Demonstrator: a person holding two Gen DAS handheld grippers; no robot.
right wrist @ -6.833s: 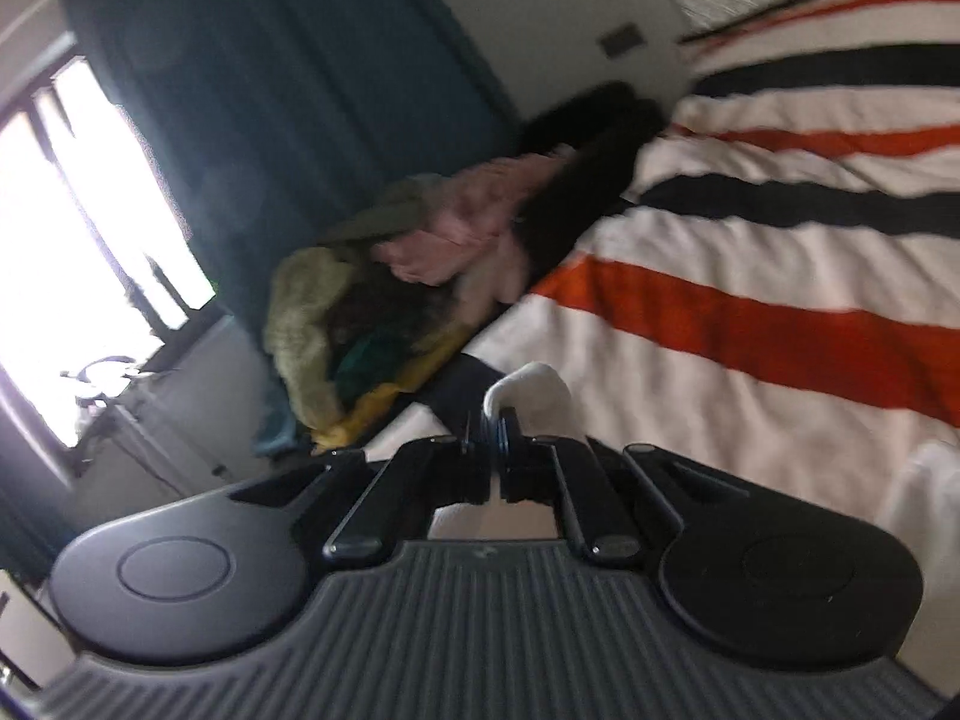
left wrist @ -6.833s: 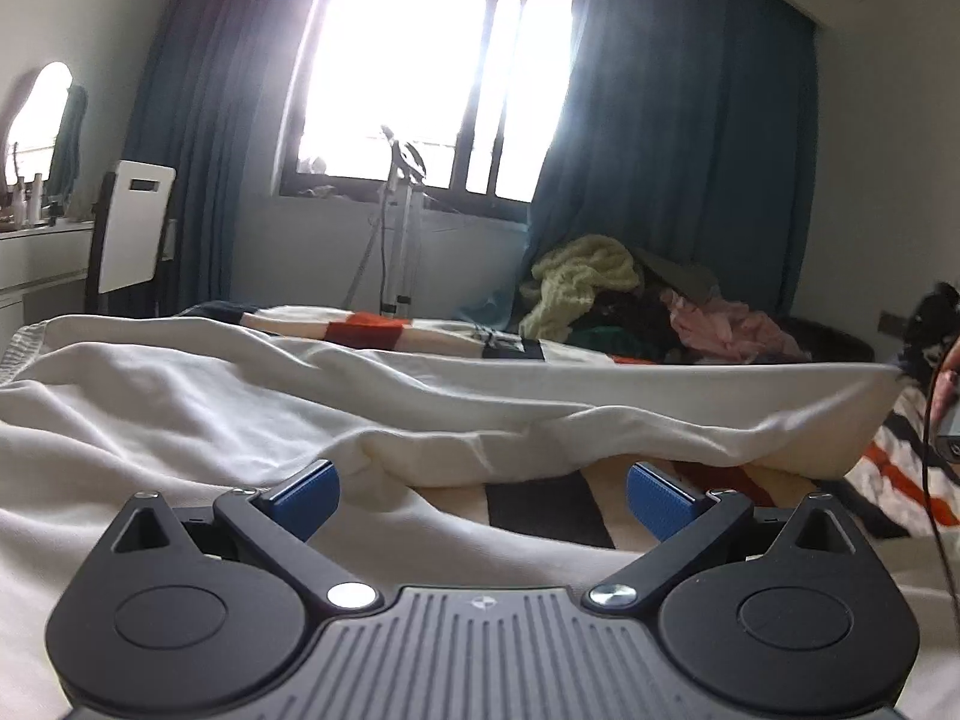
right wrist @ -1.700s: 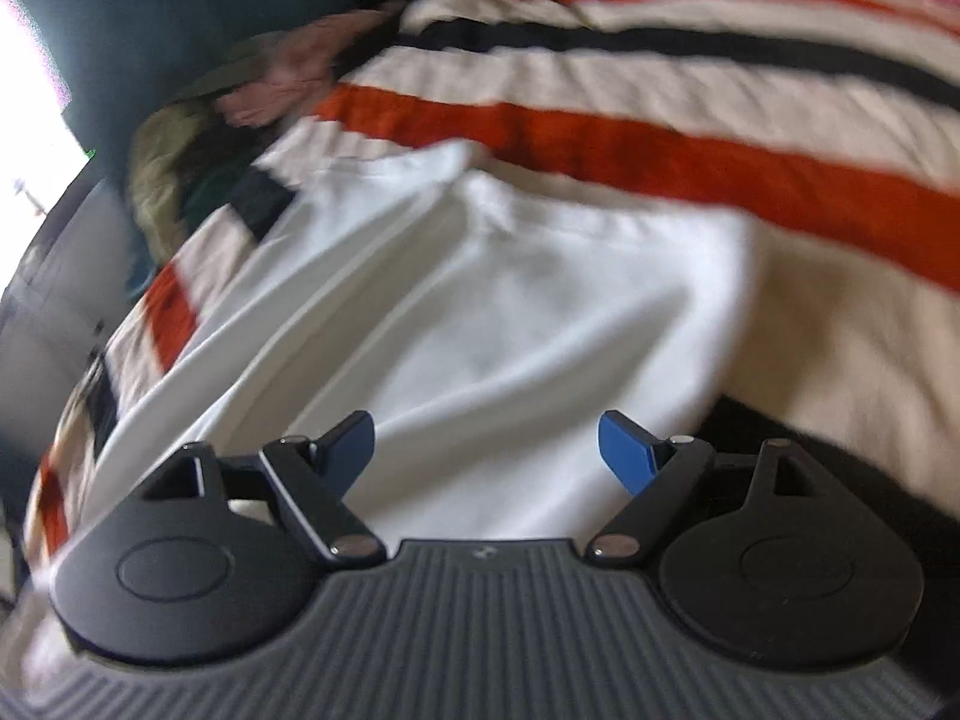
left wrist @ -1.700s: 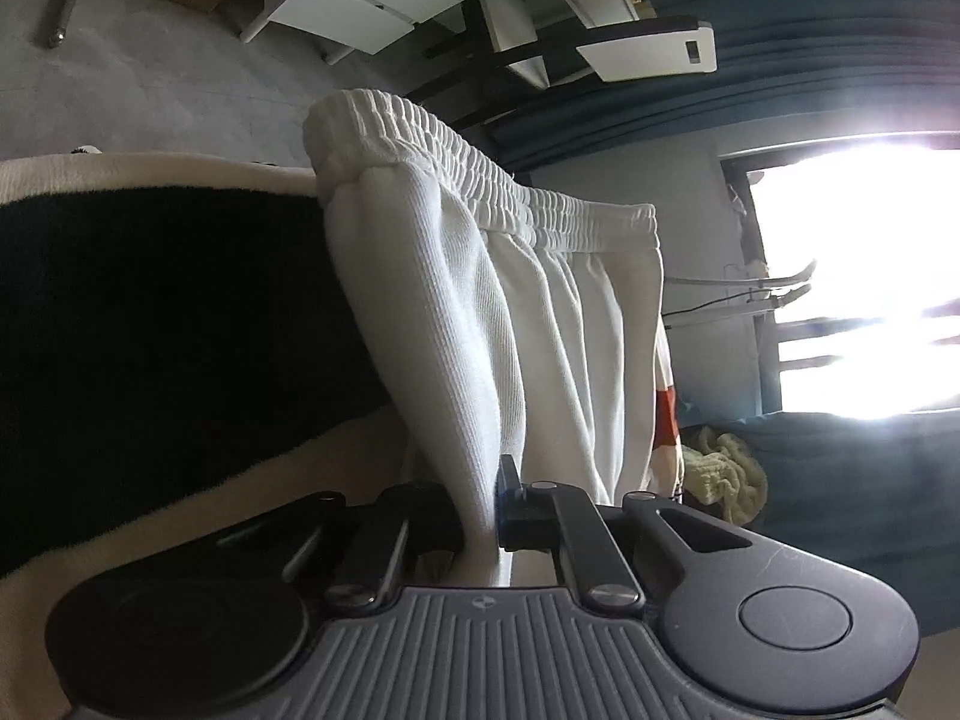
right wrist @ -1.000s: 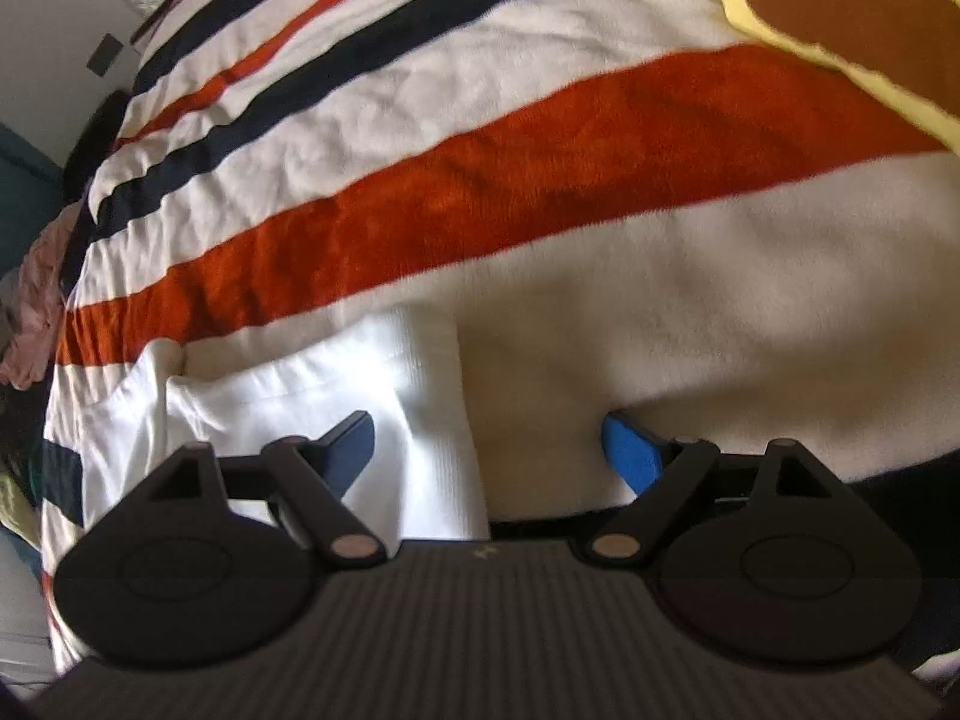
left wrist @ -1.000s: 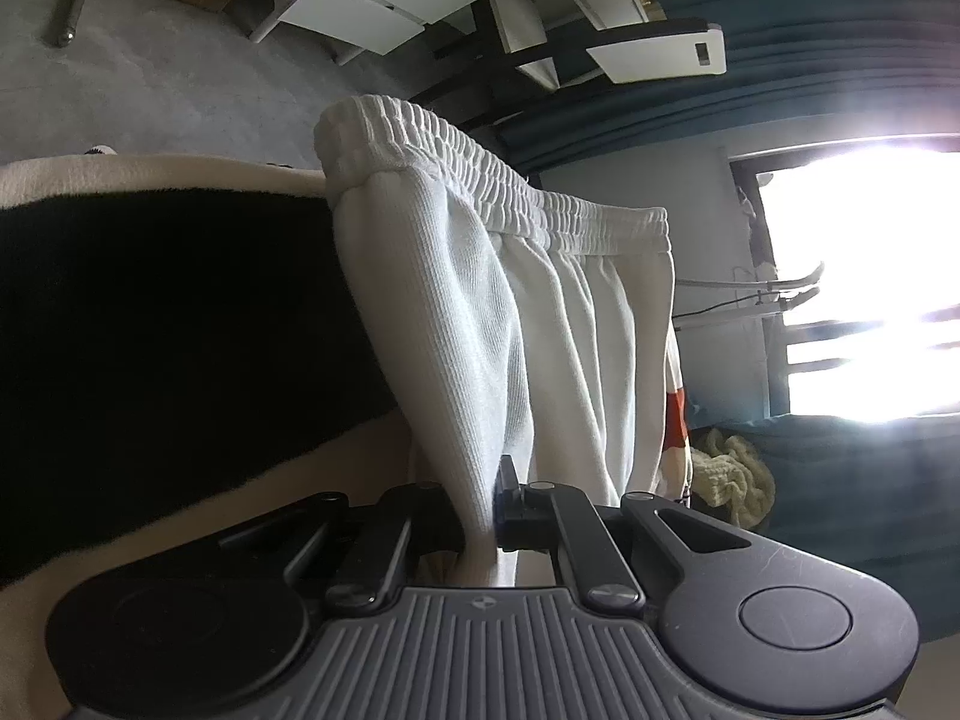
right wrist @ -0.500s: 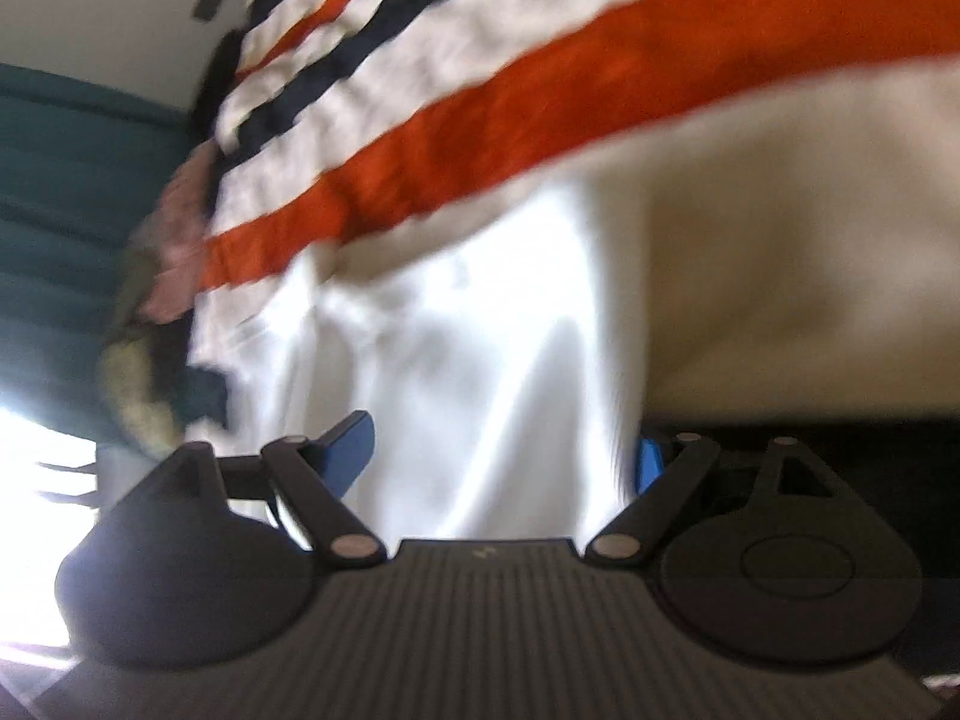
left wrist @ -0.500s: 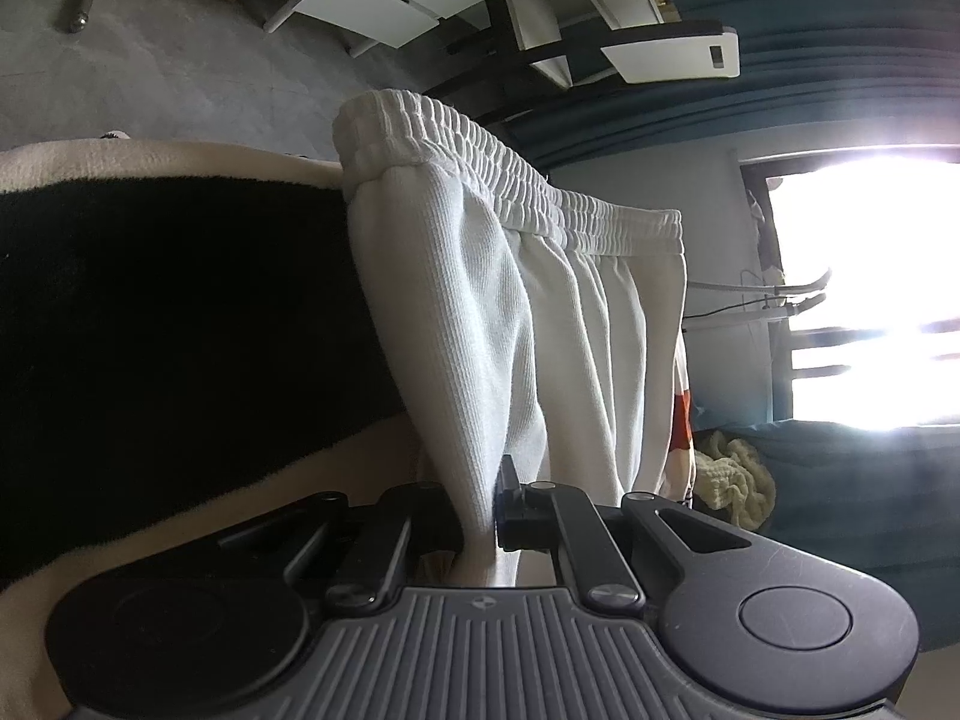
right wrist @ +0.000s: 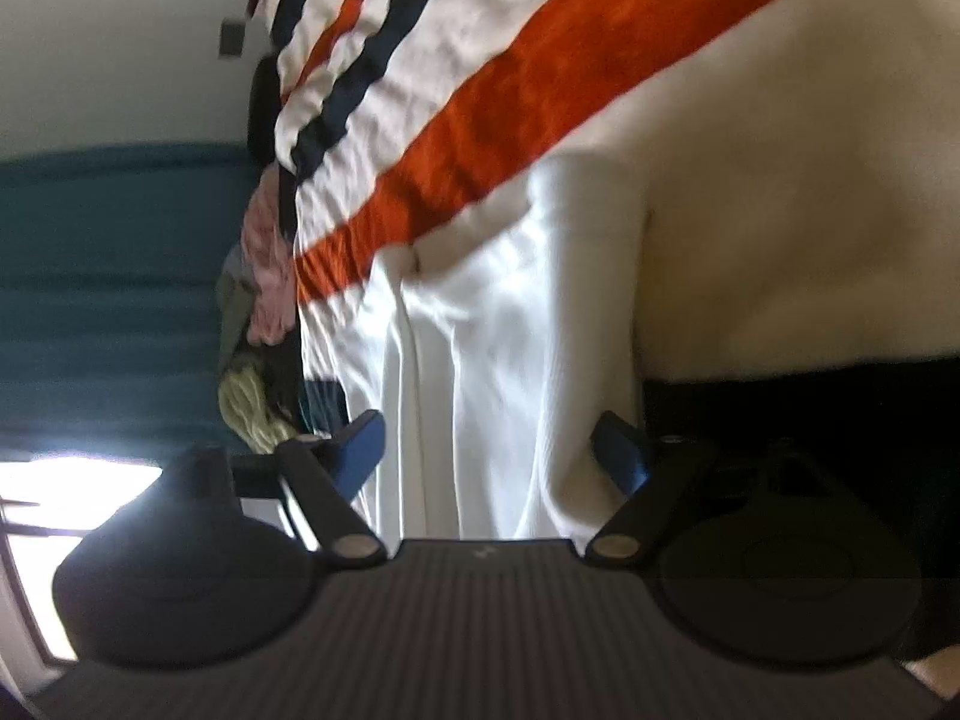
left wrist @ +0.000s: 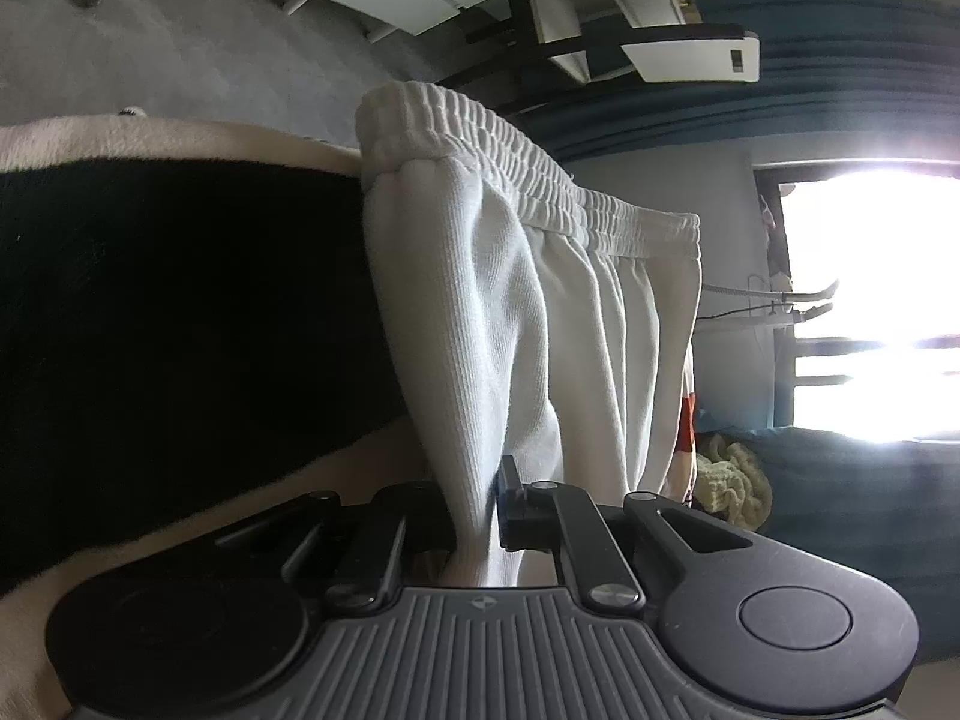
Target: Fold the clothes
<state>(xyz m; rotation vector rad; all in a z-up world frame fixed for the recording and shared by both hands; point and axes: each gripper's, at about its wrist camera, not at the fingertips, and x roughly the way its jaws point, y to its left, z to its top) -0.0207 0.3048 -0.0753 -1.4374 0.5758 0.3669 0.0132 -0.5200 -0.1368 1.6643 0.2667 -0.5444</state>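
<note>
My right gripper (right wrist: 492, 450) has white trousers (right wrist: 498, 360) filling the gap between its blue pads; bare striped blanket (right wrist: 780, 180) lies open upper right (clothes pile (right wrist: 258, 276) crowds the left).

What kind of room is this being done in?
Most likely a bedroom in a home. White trousers lie on a striped blanket that looks like bedding, dark blue curtains hang by a bright window, and a heap of other clothes sits at the far end.

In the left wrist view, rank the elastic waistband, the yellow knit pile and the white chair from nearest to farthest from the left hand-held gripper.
1. Yellow knit pile: low right, by the curtain.
2. Elastic waistband: top of the held white pants.
3. White chair: upper right, across the floor.
</note>
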